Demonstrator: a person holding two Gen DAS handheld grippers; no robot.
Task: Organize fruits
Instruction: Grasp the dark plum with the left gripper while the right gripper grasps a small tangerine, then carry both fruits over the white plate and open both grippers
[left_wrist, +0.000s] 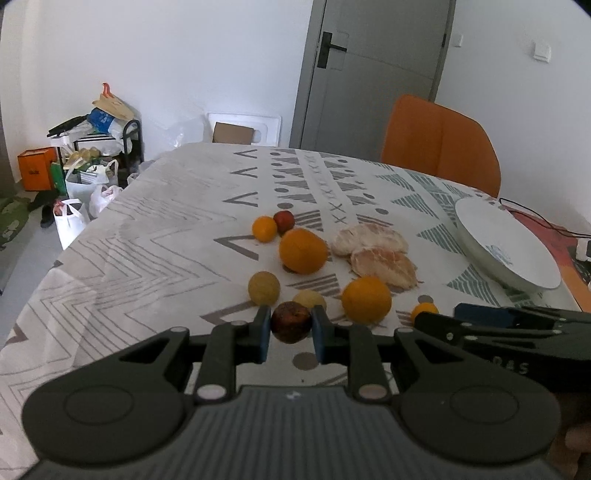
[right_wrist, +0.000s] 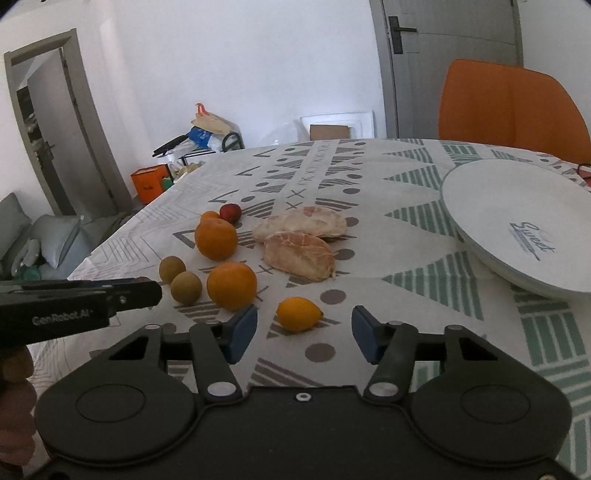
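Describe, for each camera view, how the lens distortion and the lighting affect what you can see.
Left wrist view: fisheye bends the door frame, corners vignette dark; soft shadow under the dark red fruit gripped by the left gripper. Right wrist view: table edge curves; plate evenly lit, without glare.

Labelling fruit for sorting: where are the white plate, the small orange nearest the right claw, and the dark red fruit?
white plate (right_wrist: 480, 206), right wrist view, bare centre.
small orange (right_wrist: 298, 314), right wrist view, middle.
dark red fruit (left_wrist: 291, 322), left wrist view, front face.

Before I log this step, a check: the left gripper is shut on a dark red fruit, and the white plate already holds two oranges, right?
Not quite. The left gripper is shut on the dark red fruit, but the white plate holds nothing; the right wrist view shows it bare. Both oranges lie on the tablecloth.
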